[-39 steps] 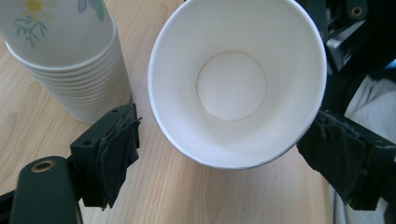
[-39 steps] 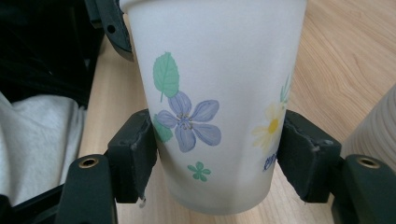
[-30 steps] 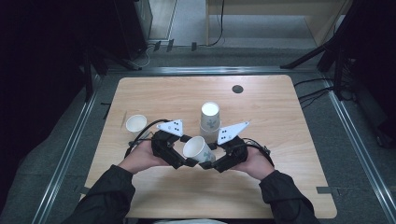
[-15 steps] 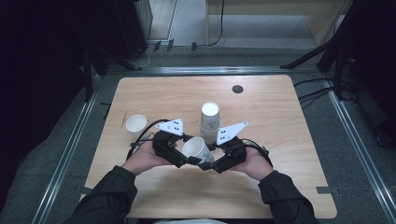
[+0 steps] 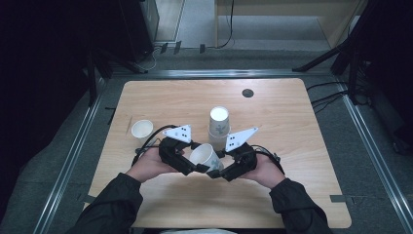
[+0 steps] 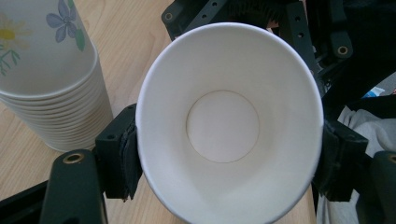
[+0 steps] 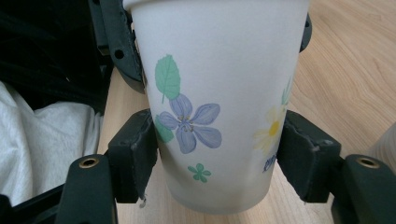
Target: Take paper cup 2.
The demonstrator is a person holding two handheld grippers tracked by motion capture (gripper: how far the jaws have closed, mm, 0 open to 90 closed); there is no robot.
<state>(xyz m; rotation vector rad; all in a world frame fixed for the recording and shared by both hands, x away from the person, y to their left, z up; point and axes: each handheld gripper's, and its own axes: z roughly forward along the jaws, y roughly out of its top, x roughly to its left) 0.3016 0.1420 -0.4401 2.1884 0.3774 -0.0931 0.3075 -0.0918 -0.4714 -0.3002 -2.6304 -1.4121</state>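
Note:
A white paper cup with a flower print [image 5: 204, 157] is held tilted just above the table between both grippers. My left gripper [image 5: 193, 167] faces the cup's open mouth [image 6: 224, 126]. Its jaws have just been closing and its pads [image 6: 122, 156] now press the rim into an oval. My right gripper [image 5: 217, 170] holds the same cup lower down, with its pads [image 7: 136, 158] tight on both sides of the printed wall [image 7: 219, 93]. The left gripper [image 6: 229, 158] and right gripper [image 7: 215, 158] each have the cup between their jaws.
A stack of upside-down flowered cups [image 5: 219, 126] stands just behind the held cup, close to the left jaw [image 6: 46, 93]. A single upright cup [image 5: 142, 130] sits at the left of the wooden table [image 5: 292, 146]. A small dark disc [image 5: 248, 92] lies near the far edge.
The left gripper's jaws have closed in onto the cup's rim. Both hands and the cup have stayed where they were.

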